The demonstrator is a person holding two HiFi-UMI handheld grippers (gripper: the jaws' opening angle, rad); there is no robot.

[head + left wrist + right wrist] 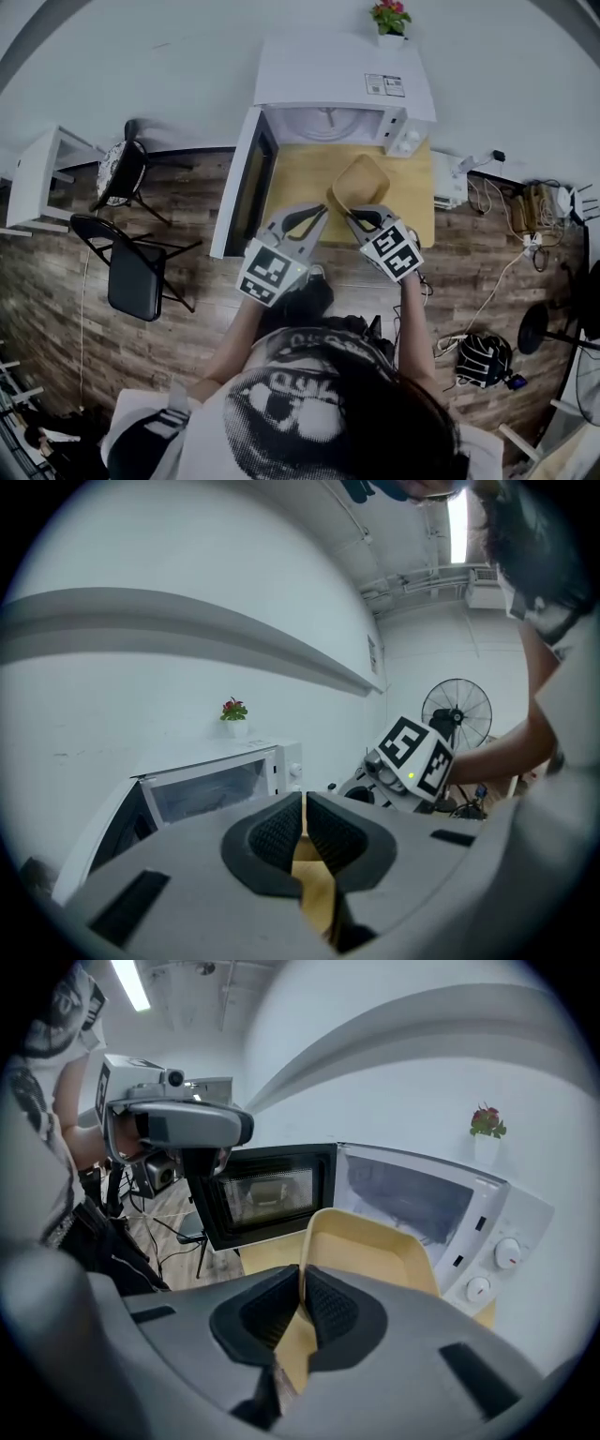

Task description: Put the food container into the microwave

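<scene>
Food container [361,183] [375,1251]: a pale yellow, shallow tray with rounded corners and a raised rim, and nothing can be seen inside it. It sits tilted above the wooden table [300,173], just in front of the open microwave [342,84] [216,775] [422,1194]. It is outside the cavity. Whether its far edge touches the tabletop cannot be told.

The right gripper [354,214] [303,1288] holds it, with the ribbed black pads pressed on either side of the near wall of the tray. The rest of the tray extends away toward the oven. This gripper slopes downward, and the forearm behind it reaches forward from the person's body.

The left gripper [319,214] [305,822] is just beside it, angled in toward the tray. Its jaws are pressed together with nothing between them; only tabletop shows beyond the pads. Both forearms stretch out in front of the person, so the two grippers form a narrow V pointing at the oven.

The microwave door [246,183] [267,1194] is swung wide to the left. Two round knobs [507,1252] sit on the white control panel at the right. A white label [384,84] with dark print lies on the oven's top, too small to read. Each gripper's cube carries black-and-white square markers, with no legible words. A small potted plant [391,17] [233,710] [487,1121] with red flowers stands at the back of the oven's top.
</scene>
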